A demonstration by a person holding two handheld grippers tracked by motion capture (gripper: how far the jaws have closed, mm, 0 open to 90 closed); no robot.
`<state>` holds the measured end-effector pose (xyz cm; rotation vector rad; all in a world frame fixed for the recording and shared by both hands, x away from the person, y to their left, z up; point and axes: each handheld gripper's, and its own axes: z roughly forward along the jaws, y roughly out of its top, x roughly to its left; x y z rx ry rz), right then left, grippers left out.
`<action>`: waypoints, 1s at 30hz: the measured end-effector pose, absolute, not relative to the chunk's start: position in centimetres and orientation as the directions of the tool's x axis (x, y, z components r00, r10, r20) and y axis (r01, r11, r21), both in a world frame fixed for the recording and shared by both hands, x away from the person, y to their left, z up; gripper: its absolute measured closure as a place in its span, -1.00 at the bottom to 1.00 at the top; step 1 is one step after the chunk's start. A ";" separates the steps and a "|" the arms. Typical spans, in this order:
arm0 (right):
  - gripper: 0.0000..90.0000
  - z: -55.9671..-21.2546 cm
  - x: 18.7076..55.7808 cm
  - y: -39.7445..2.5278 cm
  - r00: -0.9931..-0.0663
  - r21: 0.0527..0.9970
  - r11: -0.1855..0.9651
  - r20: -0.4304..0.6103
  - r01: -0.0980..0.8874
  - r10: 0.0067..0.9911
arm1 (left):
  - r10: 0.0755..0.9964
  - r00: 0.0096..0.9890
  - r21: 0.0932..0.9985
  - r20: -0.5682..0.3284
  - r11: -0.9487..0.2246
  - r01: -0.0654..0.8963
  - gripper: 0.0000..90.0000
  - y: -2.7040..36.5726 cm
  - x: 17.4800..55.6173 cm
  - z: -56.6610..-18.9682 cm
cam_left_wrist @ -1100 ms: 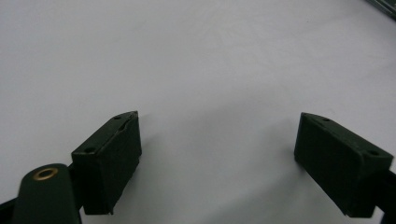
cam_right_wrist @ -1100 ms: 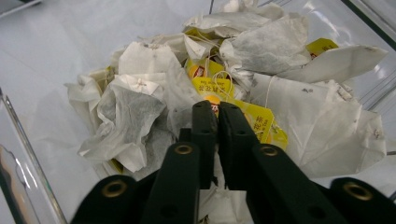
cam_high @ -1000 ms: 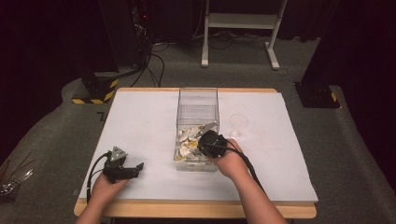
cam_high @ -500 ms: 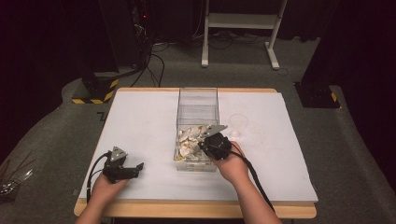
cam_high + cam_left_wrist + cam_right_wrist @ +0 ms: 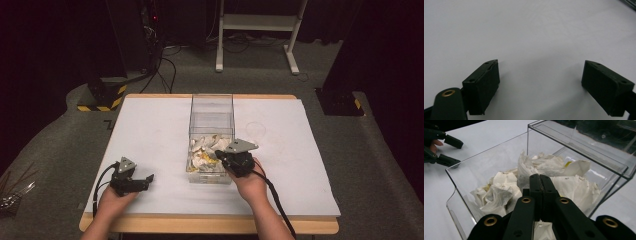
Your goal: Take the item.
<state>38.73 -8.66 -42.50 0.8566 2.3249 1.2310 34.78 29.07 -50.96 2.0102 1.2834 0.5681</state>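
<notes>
A: Quick pass. Where's the right gripper point(image 5: 222, 159)?

B: Over the near end of the clear, open-topped rectangular plastic box point(image 5: 212, 102), tips down among the crumpled white paper tea bags with small staples point(image 5: 504, 188). In the right gripper view its black jaws are pressed flat together. Whether a bag edge is caught between them I can't tell; white paper sits just below the tips.

A: And the tea bags?

B: Heaped in the near half of the box, touching each other, some yellow bits mixed in. The far half looks bare.

A: Left gripper point(image 5: 148, 180)?

B: Low over the table near the front left, well apart from the box. Jaws spread wide, nothing between them, just white surface in the left gripper view.

A: How should the pick be done?

B: My read: take one bag by a raised fold, not the pile. Lift straight up clear of the box walls, slowly, since neighbours may cling and tags or strings could snag. If the box starts to slide, the left gripper could steady it.

A: Surface and room?

B: White sheet-covered table point(image 5: 150, 130) with a wooden edge point(image 5: 200, 225) at the front. Grey carpet around, dark surroundings, a white metal frame point(image 5: 260, 30) behind, black cables point(image 5: 165, 65), and yellow-black hazard-striped blocks point(image 5: 102, 95) on the floor.
</notes>
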 end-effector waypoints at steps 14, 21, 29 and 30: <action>0.99 -42.7 38.3 -9.5 -0.729 0.870 0.373 -0.024 0.322 0.684 | 0.908 0.419 0.738 0.004 -0.285 0.612 -0.66 29.1 34.8 -51.0; 0.99 -42.3 37.9 -9.8 -0.723 0.893 0.336 -0.017 0.301 0.691 | 0.908 0.419 0.738 0.003 -0.285 0.612 -0.66 29.1 34.8 -51.0; 0.99 -41.6 37.5 -10.2 -0.716 0.914 0.298 -0.011 0.276 0.698 | 0.908 0.419 0.737 0.004 -0.286 0.612 -0.66 29.1 34.8 -51.0; 0.99 -41.6 37.5 -10.2 -0.716 0.914 0.298 -0.011 0.276 0.698 | 0.908 0.419 0.737 0.004 -0.286 0.612 -0.66 29.1 34.8 -51.0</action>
